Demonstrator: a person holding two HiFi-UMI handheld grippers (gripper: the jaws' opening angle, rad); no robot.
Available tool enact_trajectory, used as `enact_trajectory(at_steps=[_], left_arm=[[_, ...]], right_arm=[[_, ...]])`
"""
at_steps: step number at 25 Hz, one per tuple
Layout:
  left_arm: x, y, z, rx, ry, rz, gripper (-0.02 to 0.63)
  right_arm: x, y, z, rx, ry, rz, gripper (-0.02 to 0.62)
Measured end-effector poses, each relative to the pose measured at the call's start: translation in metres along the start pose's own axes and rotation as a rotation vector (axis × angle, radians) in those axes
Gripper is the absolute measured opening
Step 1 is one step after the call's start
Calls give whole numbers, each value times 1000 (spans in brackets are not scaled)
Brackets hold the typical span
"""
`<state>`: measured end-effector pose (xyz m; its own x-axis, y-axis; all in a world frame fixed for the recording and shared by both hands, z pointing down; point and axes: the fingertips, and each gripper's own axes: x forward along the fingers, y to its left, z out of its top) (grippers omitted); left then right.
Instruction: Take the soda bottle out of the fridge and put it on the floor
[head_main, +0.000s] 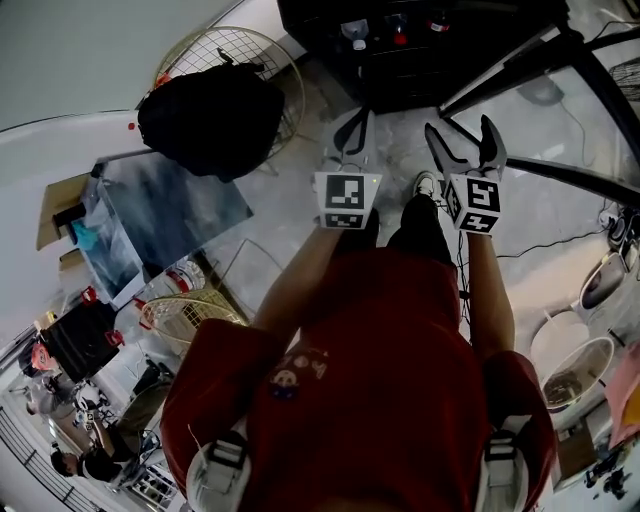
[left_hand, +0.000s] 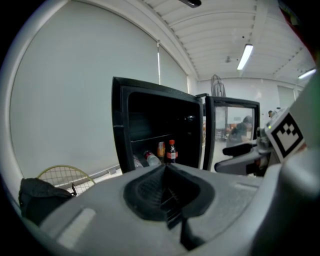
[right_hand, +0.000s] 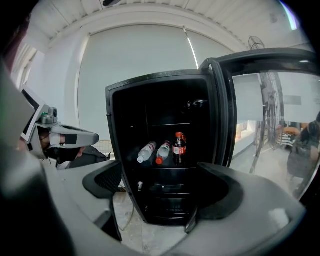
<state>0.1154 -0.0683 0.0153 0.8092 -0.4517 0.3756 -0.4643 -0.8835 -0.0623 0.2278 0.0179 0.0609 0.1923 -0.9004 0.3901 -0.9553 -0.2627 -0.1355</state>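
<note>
One soda bottle (right_hand: 179, 148) stands upright, cap up, in the fridge (right_hand: 117, 131).

The soda bottle (right_hand: 179, 148) is dark, with a red cap and a red label. It stands upright on a shelf (right_hand: 150, 168) inside the black fridge (right_hand: 165, 212). The fridge door (right_hand: 223, 115) is swung open.

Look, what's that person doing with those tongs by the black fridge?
A person in a red top stands facing a black fridge whose door is open, holding tongs in each hand. The left tongs are shut and empty; the right tongs are open and empty. The soda bottle stands upright on a shelf beside two clear bottles lying down, untouched.
</note>
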Motion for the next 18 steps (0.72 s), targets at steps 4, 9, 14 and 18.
enact_trajectory(at_steps=[4, 9, 14, 18], left_arm=[[13, 4, -20, -15, 8, 23, 0], [40, 2, -61, -3, 26, 25, 0], [64, -4, -110, -37, 48, 38, 0], [84, -8, -155, -46, 92, 36, 0]], right_arm=[[10, -5, -19, -25, 19, -15, 463], [30, -13, -41, -23, 11, -23, 463], [50, -27, -71, -23, -1, -27, 463], [66, -38, -102, -6, 16, -32, 463]])
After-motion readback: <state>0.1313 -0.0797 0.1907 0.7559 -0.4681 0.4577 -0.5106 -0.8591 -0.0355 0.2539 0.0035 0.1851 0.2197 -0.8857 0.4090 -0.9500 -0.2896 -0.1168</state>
